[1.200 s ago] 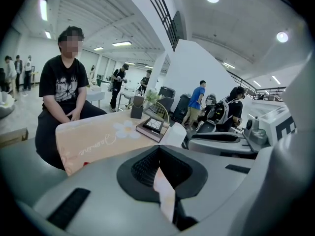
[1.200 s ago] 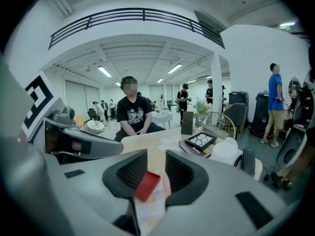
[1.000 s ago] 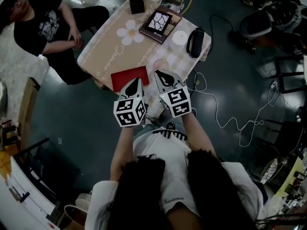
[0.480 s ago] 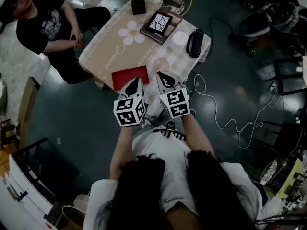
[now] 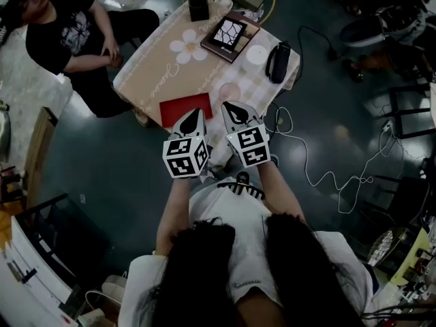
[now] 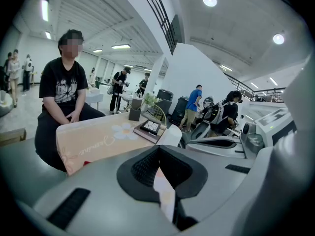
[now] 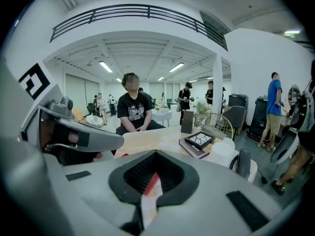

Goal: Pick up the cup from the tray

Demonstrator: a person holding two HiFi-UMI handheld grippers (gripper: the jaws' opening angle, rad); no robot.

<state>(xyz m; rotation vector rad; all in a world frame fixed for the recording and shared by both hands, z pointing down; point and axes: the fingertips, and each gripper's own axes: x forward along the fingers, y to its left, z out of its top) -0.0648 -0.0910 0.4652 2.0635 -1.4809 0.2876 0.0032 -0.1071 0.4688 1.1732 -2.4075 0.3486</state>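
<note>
A white cup-like cylinder [image 5: 253,54] stands near the right edge of the small table [image 5: 157,73], beside a dark framed tray with a black-and-white pattern [image 5: 227,34]. A faint pinkish round thing [image 5: 229,91] sits nearer to me; I cannot tell what it is. My left gripper [image 5: 194,116] and right gripper [image 5: 232,107] hover side by side over the table's near edge, both shut and empty, well short of the white cylinder. It also shows in the left gripper view [image 6: 170,135] and the right gripper view [image 7: 222,154], beyond the shut jaws.
A red flat mat [image 5: 185,109] lies under the left gripper's tip. A black object [image 5: 276,61] lies at the table's right edge and a dark box [image 5: 196,1] at its far end. A seated person [image 5: 68,39] is at the left. White cable [image 5: 320,172] runs over the floor.
</note>
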